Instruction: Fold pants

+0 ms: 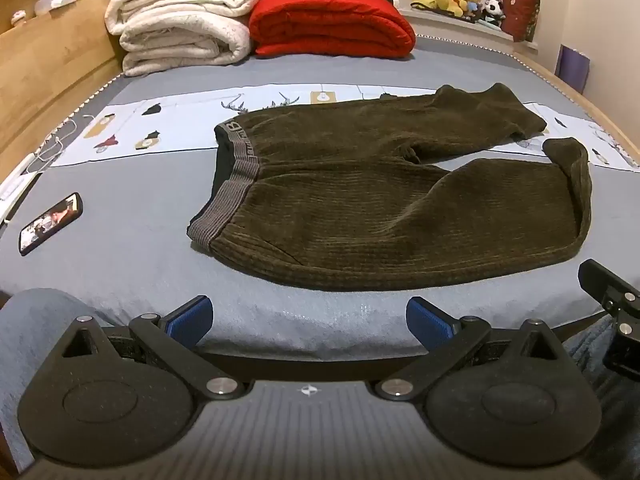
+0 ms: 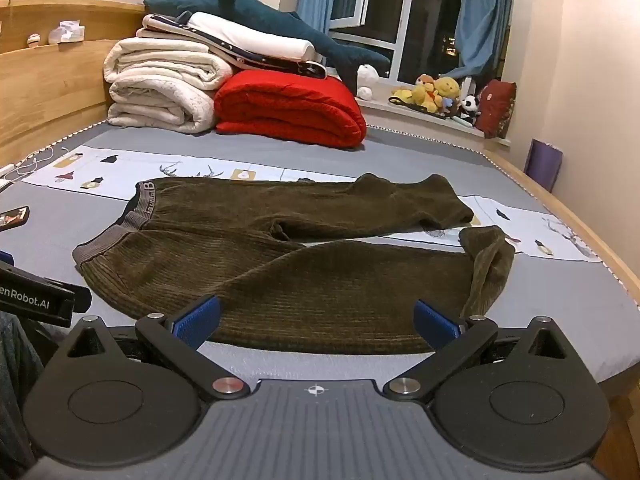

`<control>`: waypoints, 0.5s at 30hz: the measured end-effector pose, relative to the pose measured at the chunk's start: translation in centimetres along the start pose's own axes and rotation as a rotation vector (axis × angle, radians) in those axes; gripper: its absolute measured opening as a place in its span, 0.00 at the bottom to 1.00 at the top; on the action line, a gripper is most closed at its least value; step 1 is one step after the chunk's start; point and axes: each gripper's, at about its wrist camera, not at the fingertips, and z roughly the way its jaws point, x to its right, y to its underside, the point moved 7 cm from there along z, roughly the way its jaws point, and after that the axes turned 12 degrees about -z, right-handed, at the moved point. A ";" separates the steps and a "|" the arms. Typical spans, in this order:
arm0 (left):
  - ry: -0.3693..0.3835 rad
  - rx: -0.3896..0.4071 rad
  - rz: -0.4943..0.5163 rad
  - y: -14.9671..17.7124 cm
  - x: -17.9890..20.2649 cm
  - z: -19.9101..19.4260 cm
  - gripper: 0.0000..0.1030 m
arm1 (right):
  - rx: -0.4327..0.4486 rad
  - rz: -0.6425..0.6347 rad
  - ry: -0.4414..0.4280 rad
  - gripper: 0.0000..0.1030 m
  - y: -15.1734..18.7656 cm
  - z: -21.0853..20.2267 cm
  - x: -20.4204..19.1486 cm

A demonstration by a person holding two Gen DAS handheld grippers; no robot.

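Dark olive corduroy pants [image 1: 380,200] lie flat on the grey bed, grey waistband [image 1: 232,184] to the left, both legs running right, the near leg's cuff curled up. They also show in the right wrist view [image 2: 304,264]. My left gripper [image 1: 308,322] is open and empty, over the sheet just short of the pants' near edge. My right gripper [image 2: 316,322] is open and empty, its fingertips at the near leg's front edge. The right gripper's body shows at the left wrist view's right edge [image 1: 612,300].
A phone [image 1: 50,224] lies on the sheet [image 1: 120,260] left of the pants. Folded white blankets [image 1: 180,20] and a red quilt [image 1: 332,24] are stacked at the far end. A wooden bed frame [image 1: 52,80] runs along the left; plush toys [image 2: 436,92] sit on the windowsill.
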 end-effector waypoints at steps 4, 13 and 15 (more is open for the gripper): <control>0.002 0.005 -0.002 0.5 -0.1 0.0 1.00 | 0.001 -0.007 -0.003 0.99 0.0 0.0 -0.1; 0.002 -0.002 -0.010 0.2 0.0 0.1 1.00 | -0.006 -0.001 -0.002 0.99 0.4 0.1 0.1; 0.001 -0.003 -0.015 0.1 -0.1 0.2 1.00 | -0.009 -0.001 -0.001 0.99 0.4 0.1 0.0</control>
